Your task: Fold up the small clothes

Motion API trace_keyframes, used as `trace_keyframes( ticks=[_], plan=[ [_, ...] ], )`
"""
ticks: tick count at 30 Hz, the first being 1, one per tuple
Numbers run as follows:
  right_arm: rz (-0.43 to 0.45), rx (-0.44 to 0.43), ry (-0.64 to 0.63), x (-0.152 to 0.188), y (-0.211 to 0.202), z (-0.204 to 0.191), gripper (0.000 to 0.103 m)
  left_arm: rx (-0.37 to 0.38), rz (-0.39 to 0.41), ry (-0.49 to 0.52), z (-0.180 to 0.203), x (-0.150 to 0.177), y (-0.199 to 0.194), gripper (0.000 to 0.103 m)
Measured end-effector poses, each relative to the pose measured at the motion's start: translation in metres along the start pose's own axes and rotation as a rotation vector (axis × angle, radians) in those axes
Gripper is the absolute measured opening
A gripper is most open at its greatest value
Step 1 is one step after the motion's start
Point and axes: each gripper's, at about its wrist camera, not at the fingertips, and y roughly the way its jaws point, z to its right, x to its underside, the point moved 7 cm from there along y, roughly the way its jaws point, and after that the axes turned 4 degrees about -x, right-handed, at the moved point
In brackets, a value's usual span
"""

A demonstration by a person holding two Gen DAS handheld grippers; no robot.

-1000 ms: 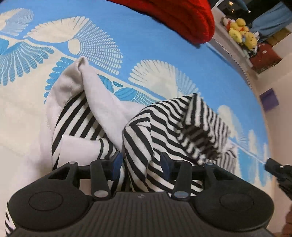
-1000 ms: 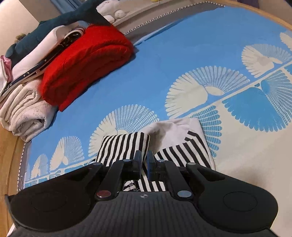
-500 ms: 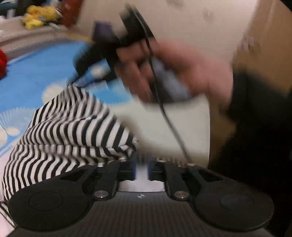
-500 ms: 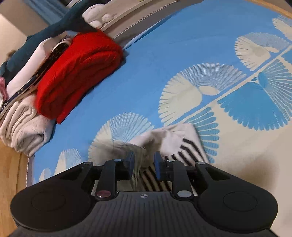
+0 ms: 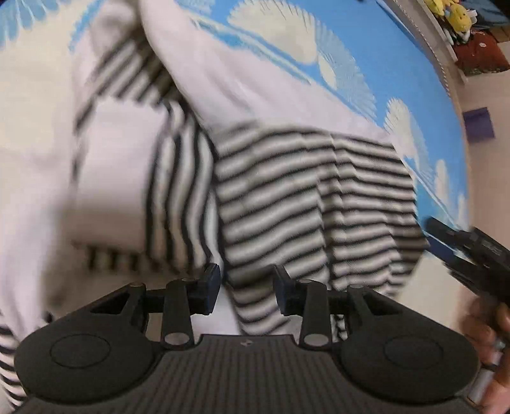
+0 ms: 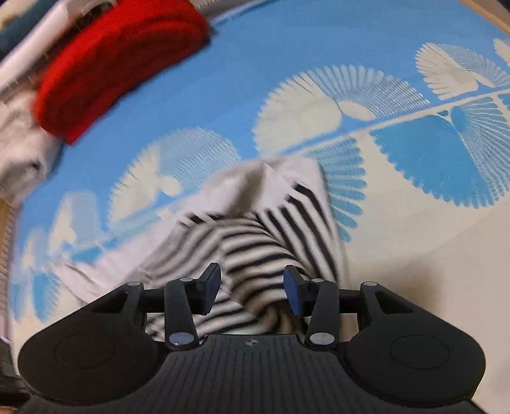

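A small black-and-white striped garment with white panels (image 5: 306, 191) lies crumpled on the blue and cream patterned cover (image 5: 366, 38). My left gripper (image 5: 246, 286) is open, its jaws apart just above the striped cloth and holding nothing. The right gripper's body shows at the left wrist view's right edge (image 5: 471, 251). In the right wrist view the same garment (image 6: 255, 235) lies bunched below my right gripper (image 6: 251, 286), which is open and empty, jaws wide apart over the stripes. Both views are motion-blurred.
A folded red knit (image 6: 118, 63) lies on a stack of folded pale clothes (image 6: 19, 149) at the far left of the cover. Yellow soft toys (image 5: 452, 16) and a purple box (image 5: 479, 125) stand beyond the cover's far right edge.
Both grippers were shut on the cloth and have opened and let it go. The left view swung back down over the garment, which now lies flatter and more spread out.
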Motion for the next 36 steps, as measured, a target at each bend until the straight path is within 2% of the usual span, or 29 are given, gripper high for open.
trace_keyframes(
  ticks=[2, 5, 6, 7, 8, 9, 10, 12, 14, 15, 16, 17, 18, 20, 22, 23, 25, 26, 27, 28, 29, 30, 31, 32, 34, 35, 36],
  plan=[
    [-0.015, 0.037, 0.002, 0.002, 0.006, 0.006, 0.048, 0.015, -0.023, 0.020, 0.009, 0.008, 0.007, 0.053],
    [-0.031, 0.057, 0.002, 0.005, 0.013, 0.009, 0.048, 0.007, -0.059, 0.029, 0.019, 0.026, 0.024, 0.051],
    [-0.035, 0.056, -0.007, 0.006, 0.015, 0.008, 0.043, -0.001, -0.058, 0.022, 0.019, 0.028, 0.027, 0.034],
    [-0.041, 0.046, -0.014, 0.007, 0.017, 0.006, 0.027, -0.016, -0.044, 0.032, 0.020, 0.026, 0.025, 0.002],
    [-0.044, 0.036, -0.010, 0.007, 0.018, 0.005, 0.018, -0.040, -0.012, 0.055, 0.023, 0.022, 0.020, 0.001],
    [-0.051, 0.033, -0.016, 0.008, 0.019, 0.006, 0.005, -0.057, 0.055, 0.090, 0.026, 0.014, 0.007, 0.001],
    [-0.035, 0.024, 0.003, 0.006, 0.017, 0.006, 0.004, -0.047, 0.138, 0.126, 0.032, 0.004, -0.011, 0.001],
    [0.033, -0.051, 0.075, -0.004, 0.007, 0.004, 0.003, -0.008, 0.326, 0.200, 0.045, -0.014, -0.057, 0.001],
    [0.137, -0.195, 0.160, -0.020, -0.018, -0.001, 0.003, 0.020, 0.568, 0.280, 0.053, -0.027, -0.108, 0.001],
    [0.198, -0.251, 0.172, -0.027, -0.032, -0.005, 0.003, 0.018, 0.658, 0.297, 0.053, -0.031, -0.126, 0.001],
    [0.256, -0.280, 0.168, -0.033, -0.046, -0.008, 0.003, 0.012, 0.724, 0.298, 0.048, -0.035, -0.141, 0.001],
    [0.304, -0.294, 0.155, -0.037, -0.058, -0.011, 0.003, 0.010, 0.741, 0.284, 0.043, -0.038, -0.147, 0.001],
    [0.328, -0.305, 0.142, -0.038, -0.064, -0.012, 0.003, 0.012, 0.726, 0.258, 0.035, -0.040, -0.147, 0.001],
    [0.274, -0.313, 0.136, -0.032, -0.059, -0.013, 0.003, -0.030, 0.589, 0.215, 0.018, -0.043, -0.125, 0.001],
    [0.125, -0.243, 0.138, -0.016, -0.034, -0.008, 0.003, -0.155, 0.369, 0.199, -0.004, -0.036, -0.078, 0.001],
    [0.029, -0.189, 0.138, -0.003, -0.016, -0.002, 0.003, -0.183, 0.292, 0.166, -0.014, -0.033, -0.059, 0.001],
    [-0.086, -0.132, 0.168, 0.015, 0.007, 0.010, 0.004, -0.140, 0.173, 0.055, -0.029, -0.026, -0.035, 0.004],
    [-0.122, -0.118, 0.178, 0.022, 0.014, 0.012, 0.006, -0.124, 0.148, 0.015, -0.034, -0.026, -0.032, 0.007],
    [-0.134, -0.115, 0.175, 0.024, 0.017, 0.012, 0.008, -0.122, 0.155, 0.000, -0.037, -0.027, -0.034, 0.021],
    [-0.132, -0.112, 0.162, 0.023, 0.018, 0.010, 0.008, -0.119, 0.175, -0.014, -0.038, -0.028, -0.039, 0.038],
    [-0.127, -0.110, 0.141, 0.021, 0.017, 0.008, 0.012, -0.106, 0.190, -0.031, -0.037, -0.032, -0.045, 0.046],
    [-0.121, -0.108, 0.131, 0.018, 0.016, 0.006, 0.026, -0.086, 0.202, -0.048, -0.039, -0.034, -0.049, 0.050],
    [-0.117, -0.103, 0.126, 0.017, 0.017, 0.006, 0.039, -0.064, 0.205, -0.058, -0.037, -0.035, -0.048, 0.050],
    [-0.117, -0.094, 0.121, 0.017, 0.018, 0.006, 0.042, -0.056, 0.198, -0.054, -0.039, -0.035, -0.049, 0.050],
    [-0.125, -0.069, 0.106, 0.019, 0.025, 0.008, 0.042, -0.065, 0.177, -0.039, -0.034, -0.034, -0.037, 0.047],
    [-0.124, -0.058, 0.113, 0.022, 0.030, 0.009, 0.041, -0.066, 0.167, -0.036, -0.032, -0.033, -0.031, 0.039],
    [-0.117, -0.054, 0.133, 0.022, 0.031, 0.013, 0.028, -0.060, 0.172, -0.041, -0.033, -0.033, -0.028, 0.007]
  ],
)
